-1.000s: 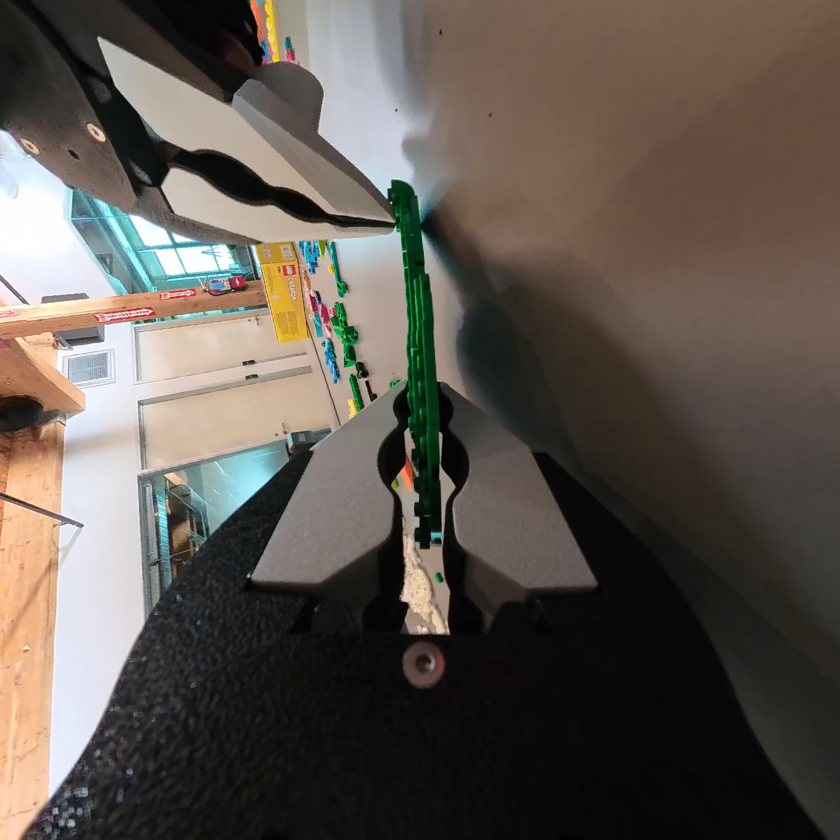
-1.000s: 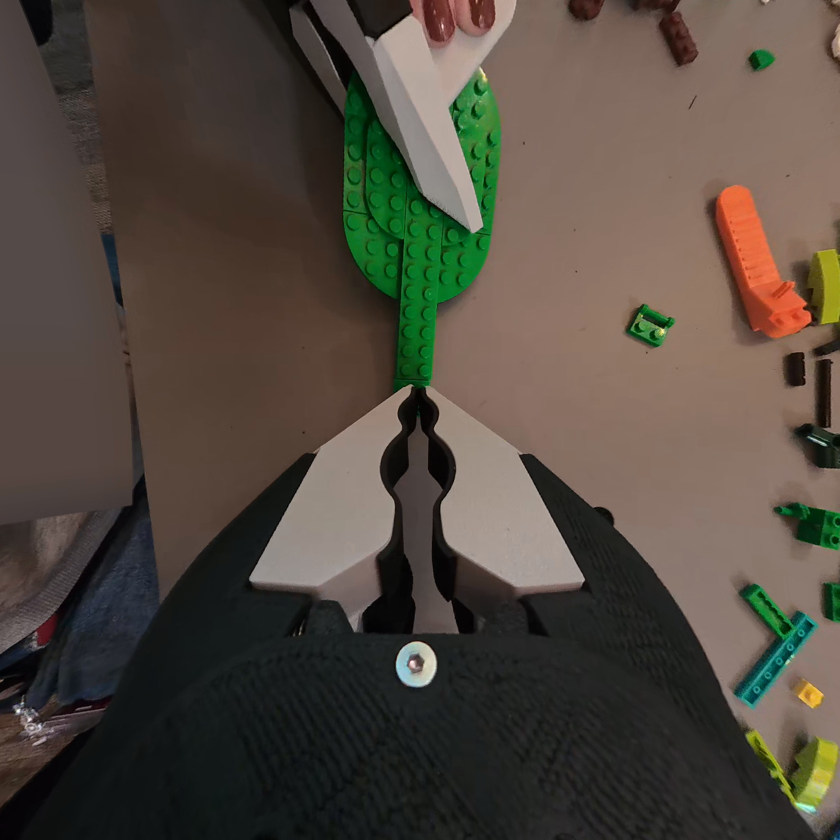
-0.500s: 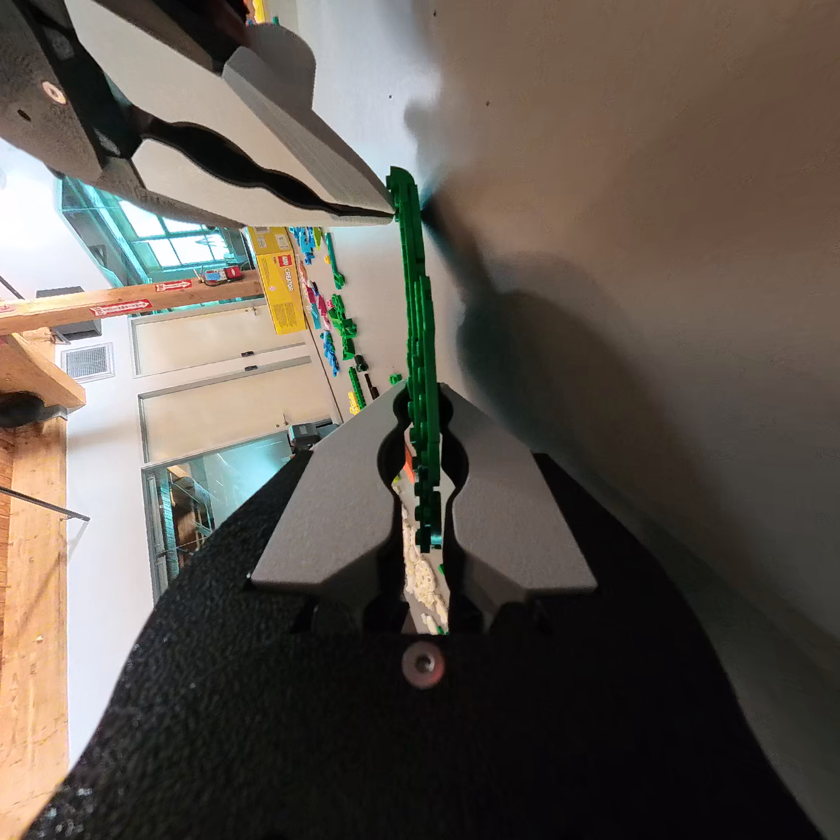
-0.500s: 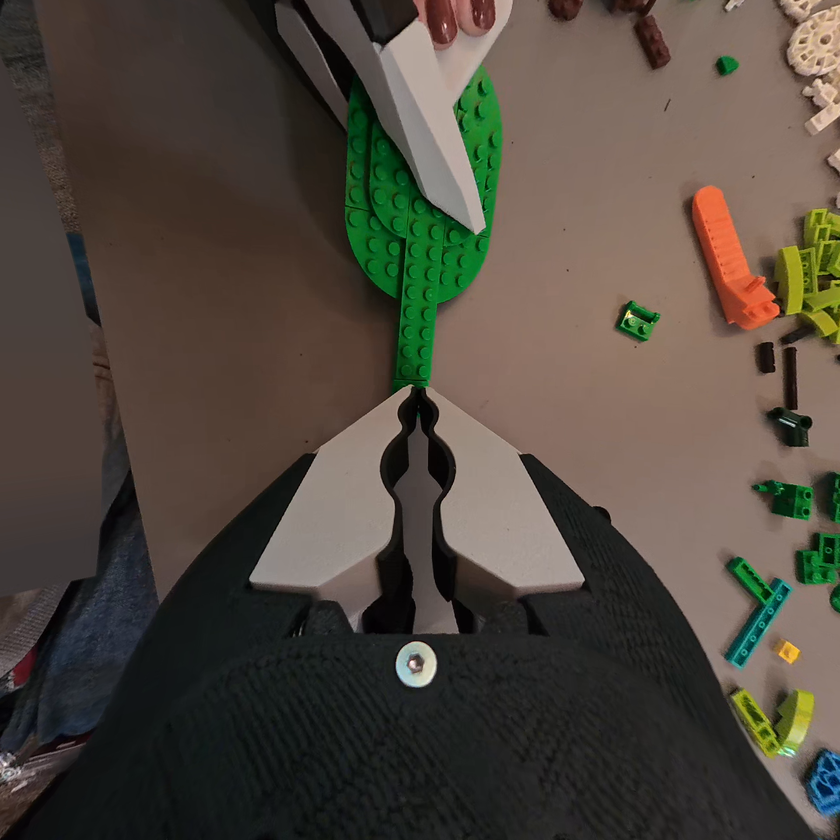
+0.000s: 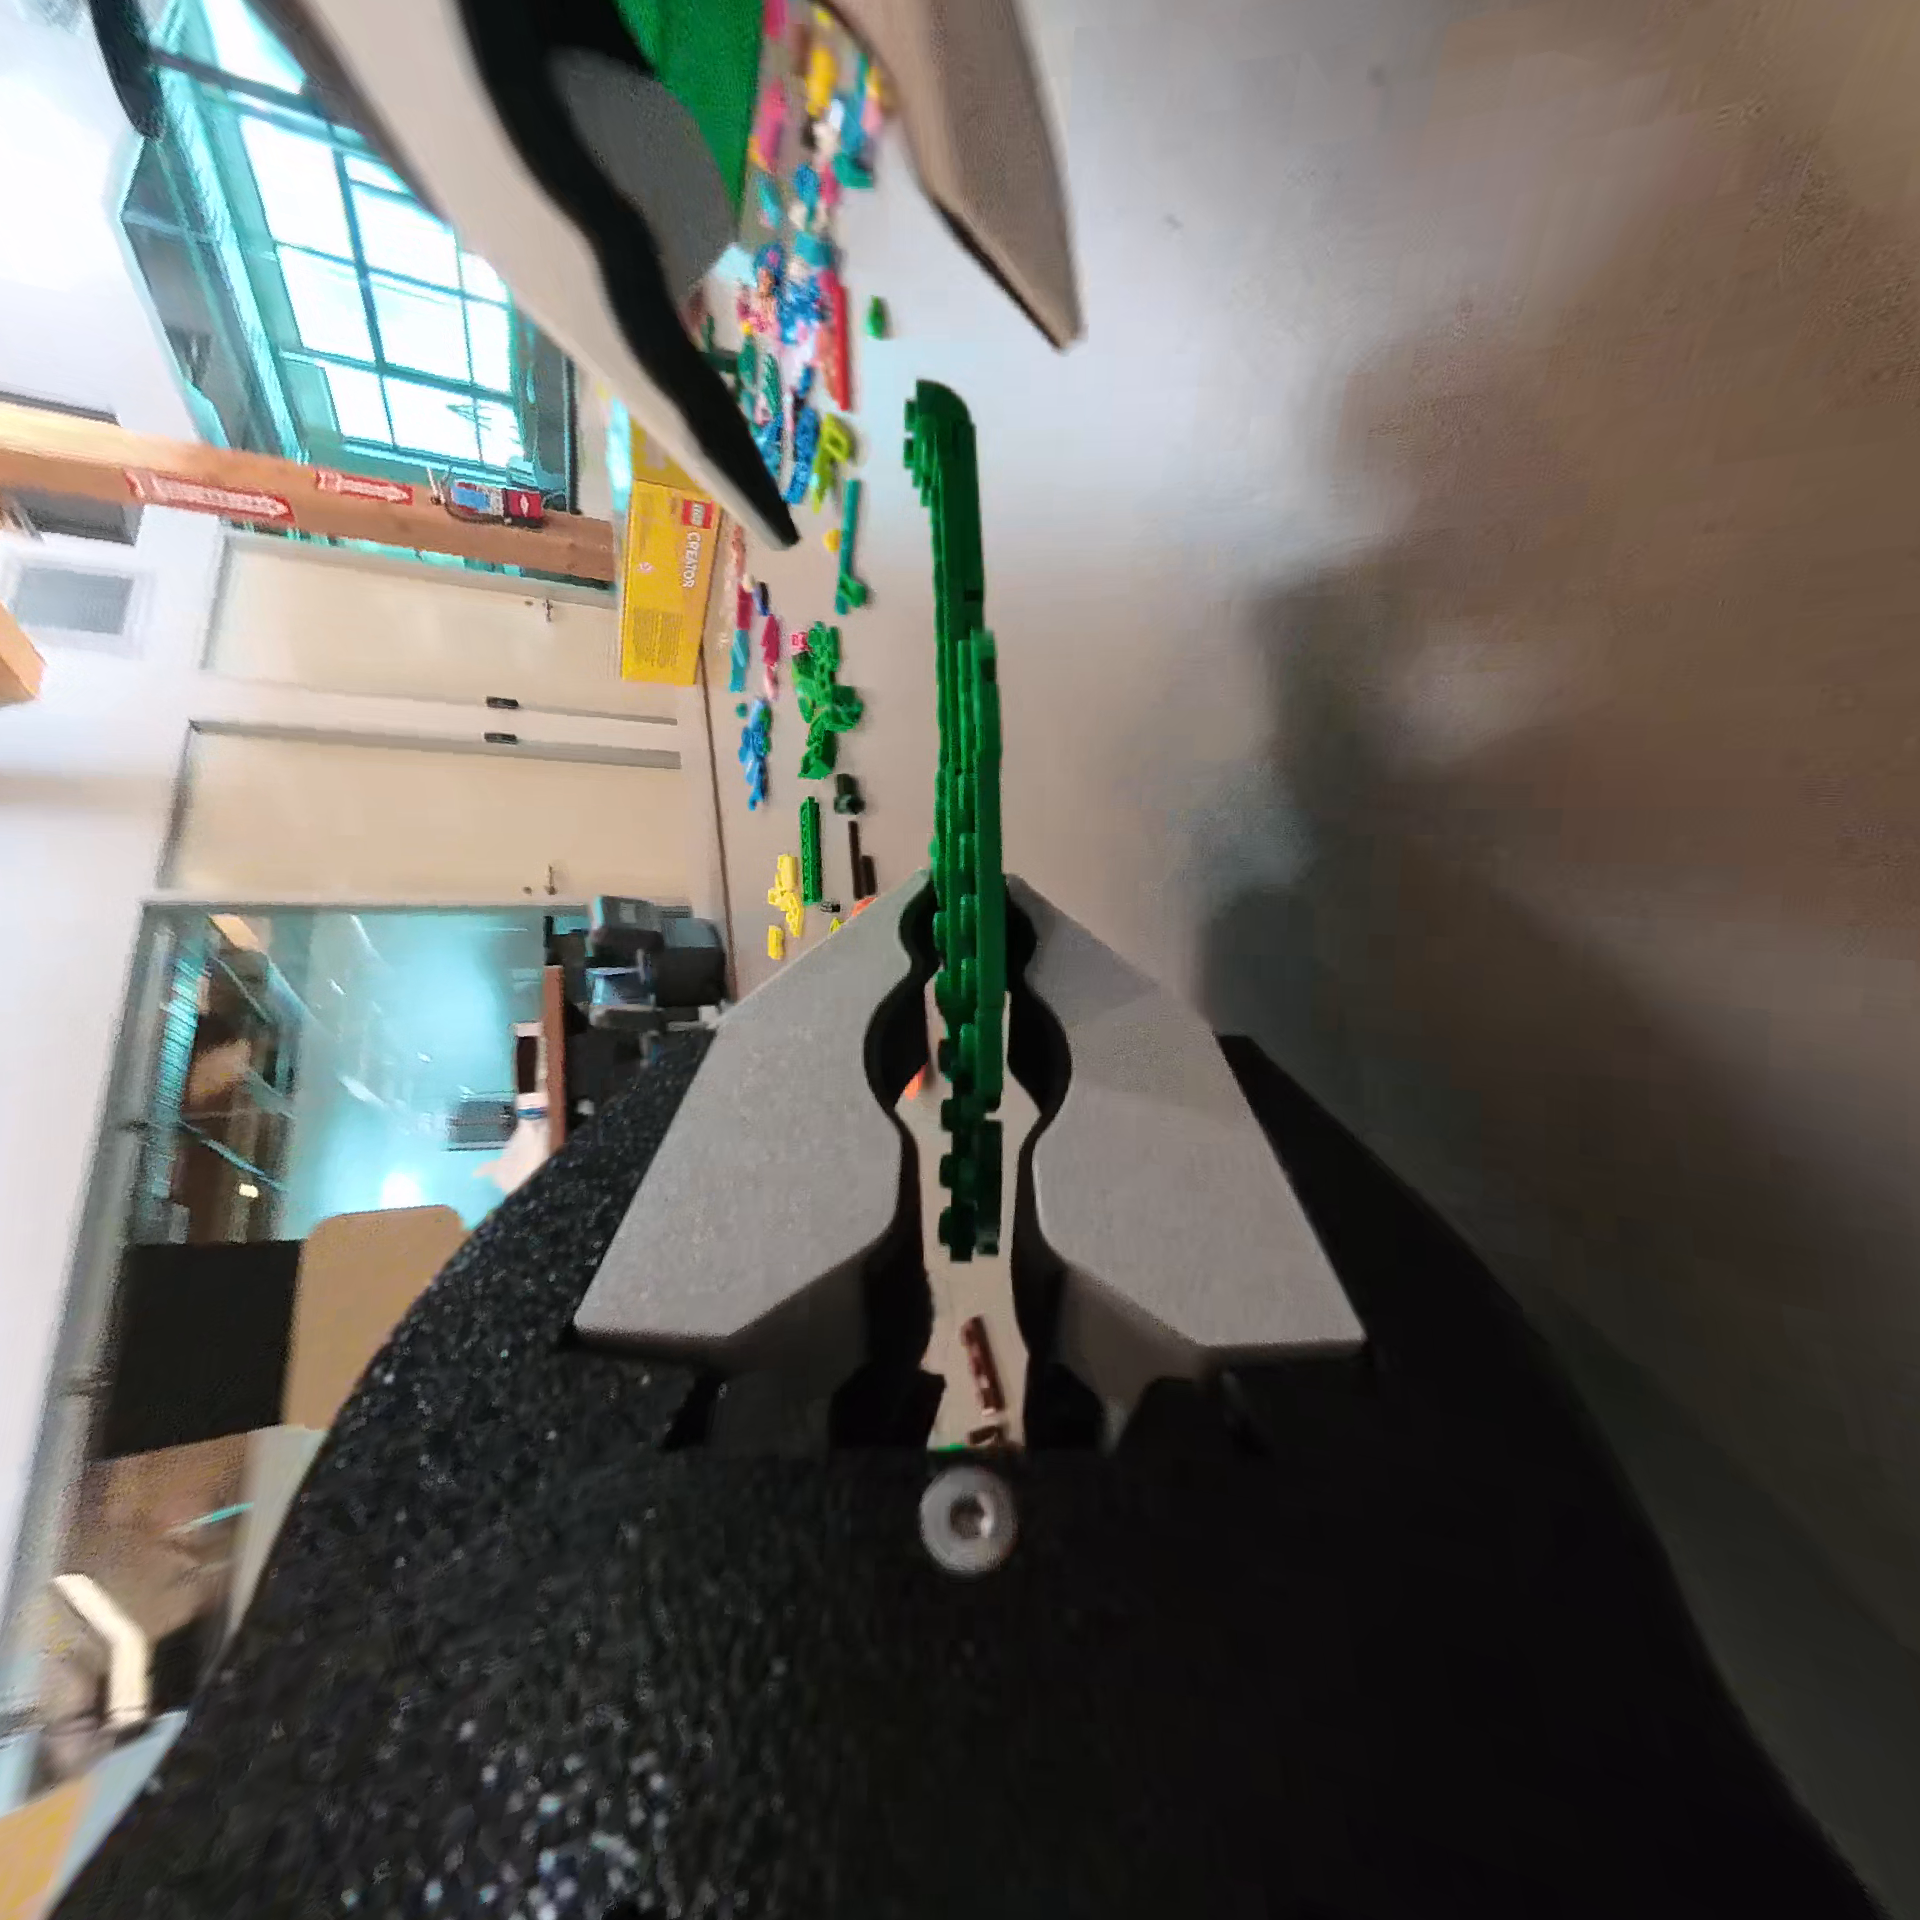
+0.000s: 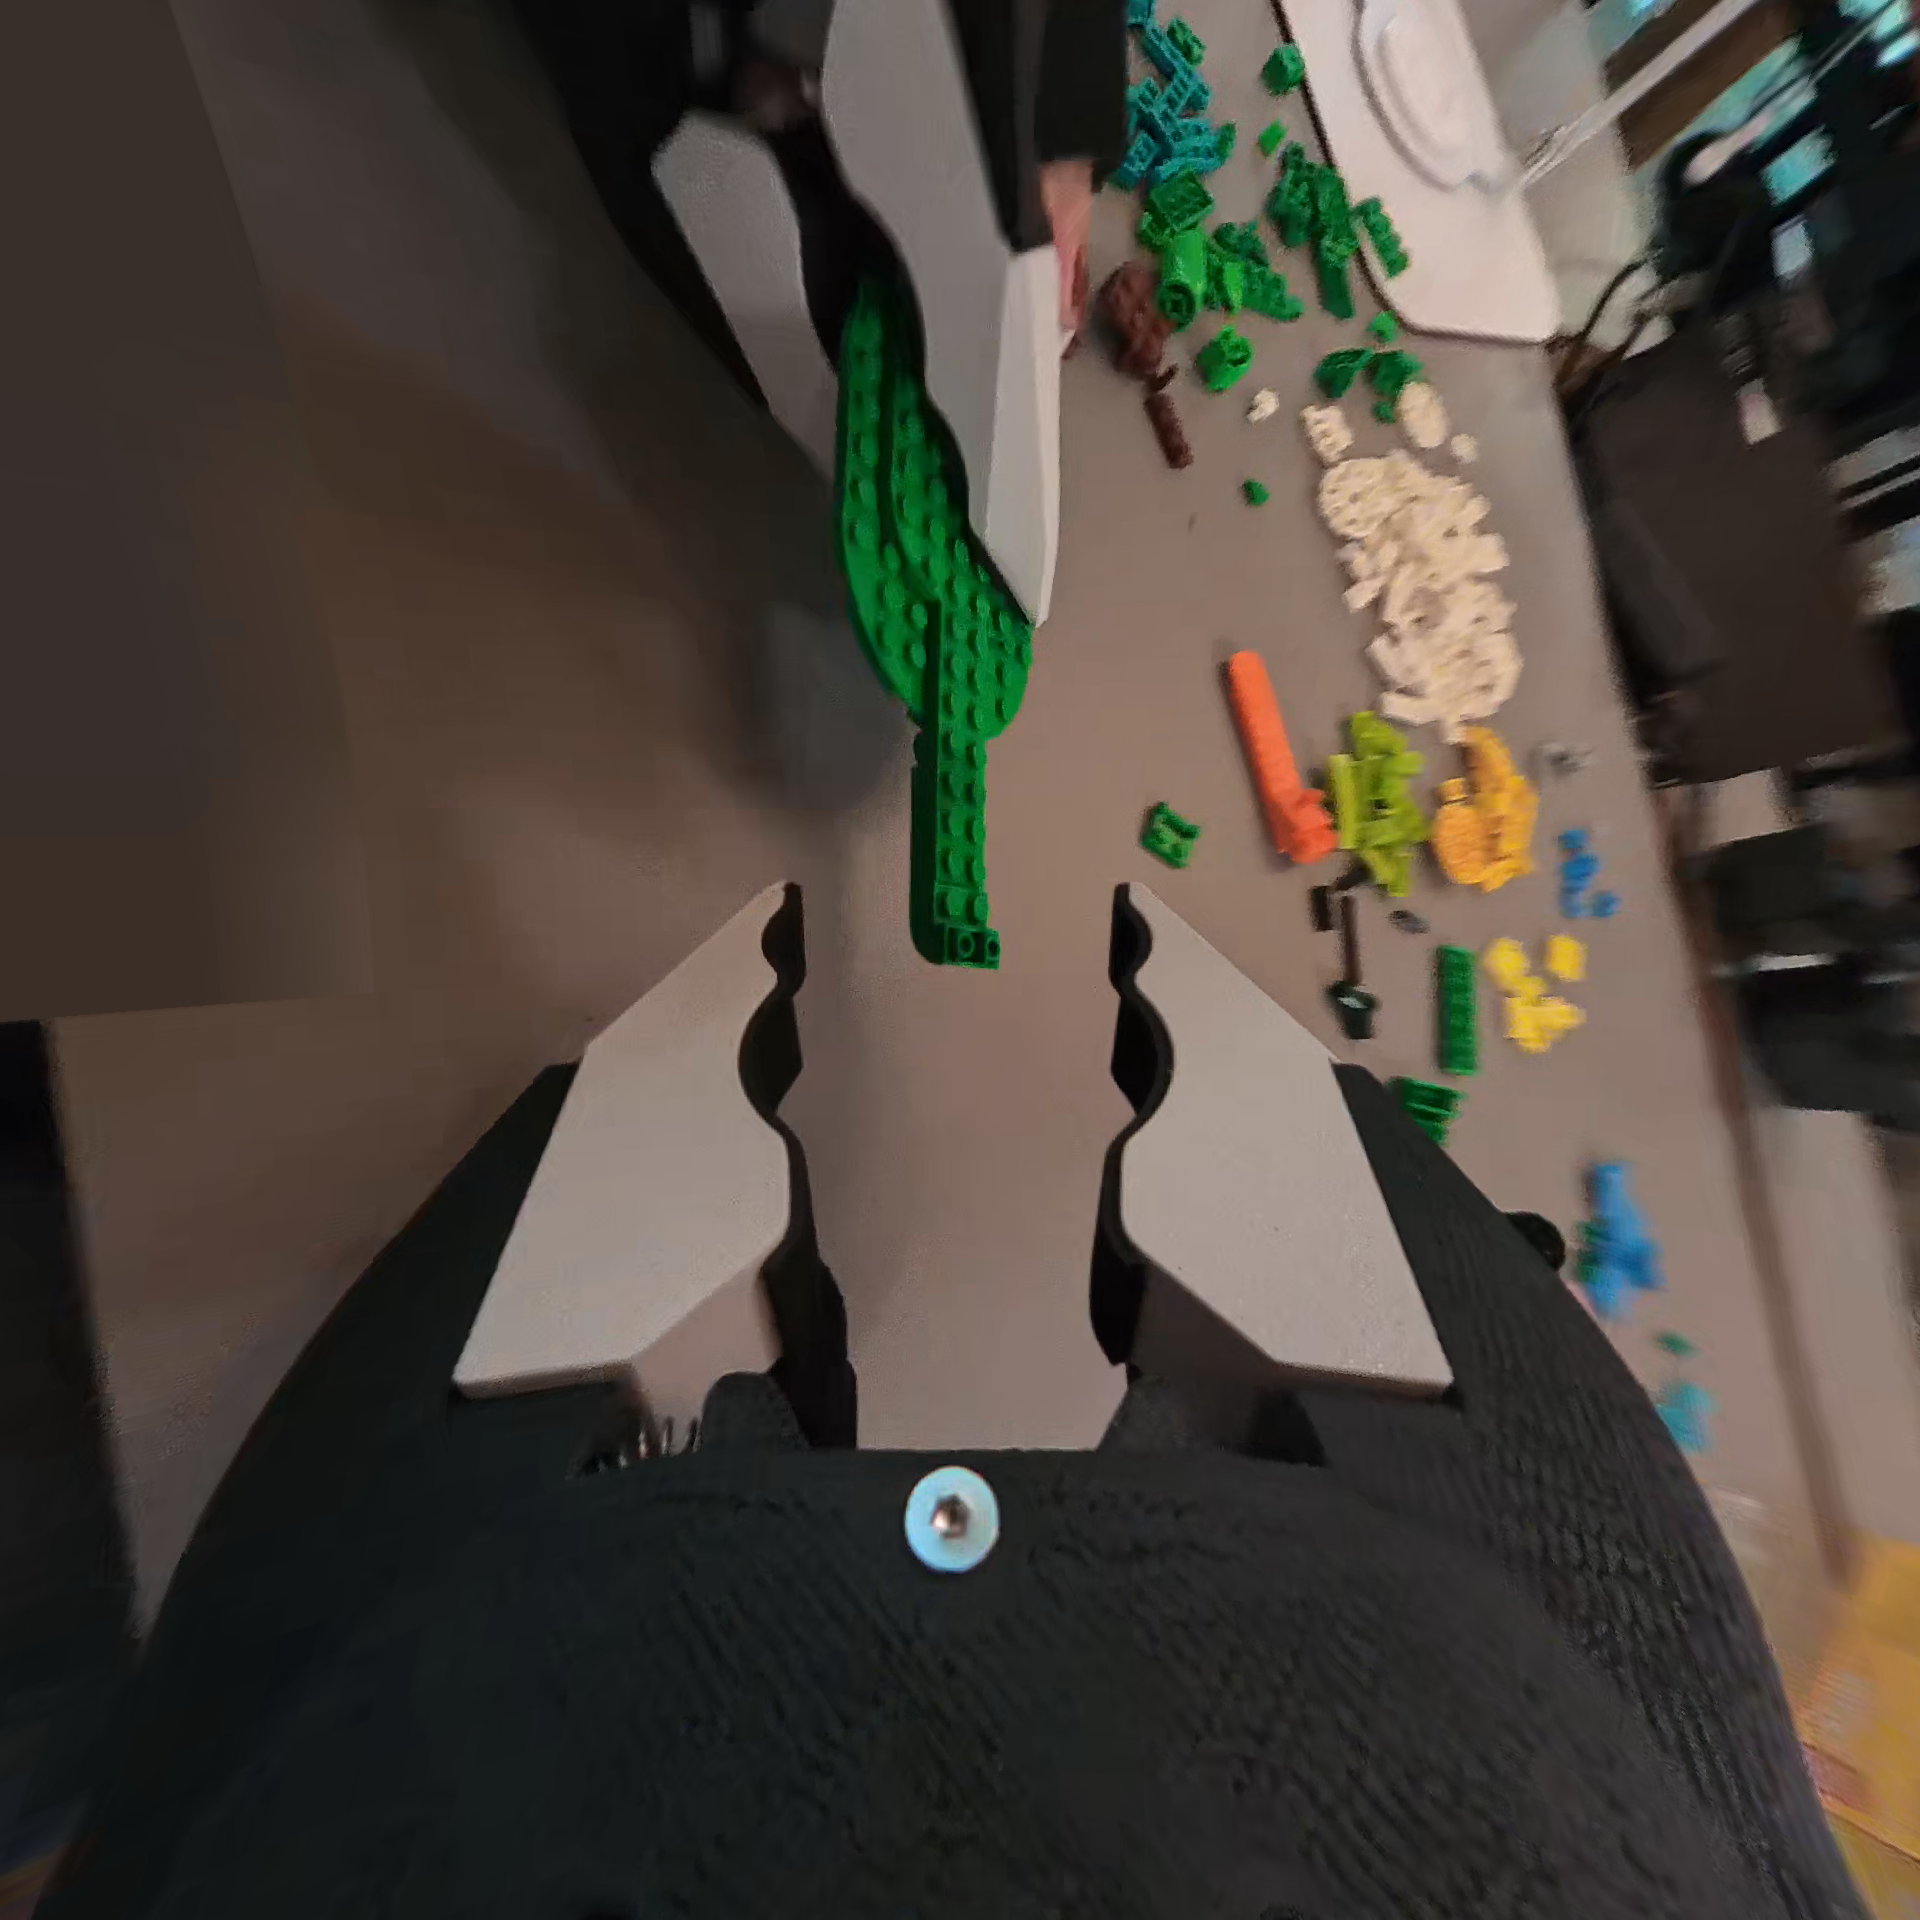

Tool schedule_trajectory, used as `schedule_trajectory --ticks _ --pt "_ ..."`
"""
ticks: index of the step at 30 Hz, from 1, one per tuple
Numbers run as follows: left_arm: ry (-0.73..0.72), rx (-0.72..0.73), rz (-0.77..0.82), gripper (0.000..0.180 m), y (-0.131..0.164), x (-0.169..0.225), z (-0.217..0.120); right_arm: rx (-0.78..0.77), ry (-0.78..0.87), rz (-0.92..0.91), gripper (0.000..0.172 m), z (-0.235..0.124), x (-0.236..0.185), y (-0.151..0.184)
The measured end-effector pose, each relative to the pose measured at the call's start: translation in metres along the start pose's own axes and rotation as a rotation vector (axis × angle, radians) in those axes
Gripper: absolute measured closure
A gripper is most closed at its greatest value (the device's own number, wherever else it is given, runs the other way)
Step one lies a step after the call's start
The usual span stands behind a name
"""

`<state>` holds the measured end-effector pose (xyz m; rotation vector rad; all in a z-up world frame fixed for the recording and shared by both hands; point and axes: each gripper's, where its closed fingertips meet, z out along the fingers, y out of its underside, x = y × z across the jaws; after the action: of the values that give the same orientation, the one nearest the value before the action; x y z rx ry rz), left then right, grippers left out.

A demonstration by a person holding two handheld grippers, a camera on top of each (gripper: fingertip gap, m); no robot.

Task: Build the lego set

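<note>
My left gripper (image 5: 966, 894) is shut on a green leaf-shaped brick plate (image 5: 961, 727), seen edge-on and running deep between its fingers. In the right wrist view the leaf (image 6: 935, 623) hangs above the grey table (image 6: 1091, 727), clamped at its broad end by the left gripper's fingers (image 6: 1013, 468). My right gripper (image 6: 956, 899) is open. The leaf's narrow stem end (image 6: 956, 935) stands between its fingertips without touching either pad. The right gripper's spread fingers (image 5: 665, 343) also show at the top of the left wrist view, on either side of the leaf's tip.
Loose bricks lie on the table to the right: an orange piece (image 6: 1273, 769), a lime cluster (image 6: 1377, 810), a white pile (image 6: 1423, 582), a green pile (image 6: 1278, 239) and yellow bits (image 6: 1538, 987). A yellow box (image 5: 665, 582) stands at the table's far end. The tips of one gripper are about 7 cm away from the tips of the other.
My right gripper was shut at the stem's end; it has now opened wide and let go. Both views have swung. My left gripper keeps its hold on the leaf.
</note>
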<state>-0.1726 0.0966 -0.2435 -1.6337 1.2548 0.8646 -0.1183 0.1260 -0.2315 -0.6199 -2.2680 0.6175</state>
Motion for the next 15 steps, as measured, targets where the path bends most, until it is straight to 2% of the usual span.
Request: schedule_trajectory --ticks 4,8,12,15 --pt "0.01 0.051 -0.172 0.175 -0.004 -0.009 -0.003 -0.097 0.198 -0.28 0.122 -0.001 0.012 -0.001" --pt "0.026 0.061 -0.248 0.175 -0.006 -0.011 -0.004 -0.212 0.304 -0.428 0.135 0.001 0.02 0.002" --pt "0.036 0.063 -0.265 0.175 -0.007 -0.01 -0.004 -0.262 0.342 -0.508 0.159 0.002 0.022 0.0" --pt "0.033 0.054 -0.259 0.175 -0.007 -0.011 -0.004 -0.306 0.329 -0.567 0.16 0.003 0.021 0.002"
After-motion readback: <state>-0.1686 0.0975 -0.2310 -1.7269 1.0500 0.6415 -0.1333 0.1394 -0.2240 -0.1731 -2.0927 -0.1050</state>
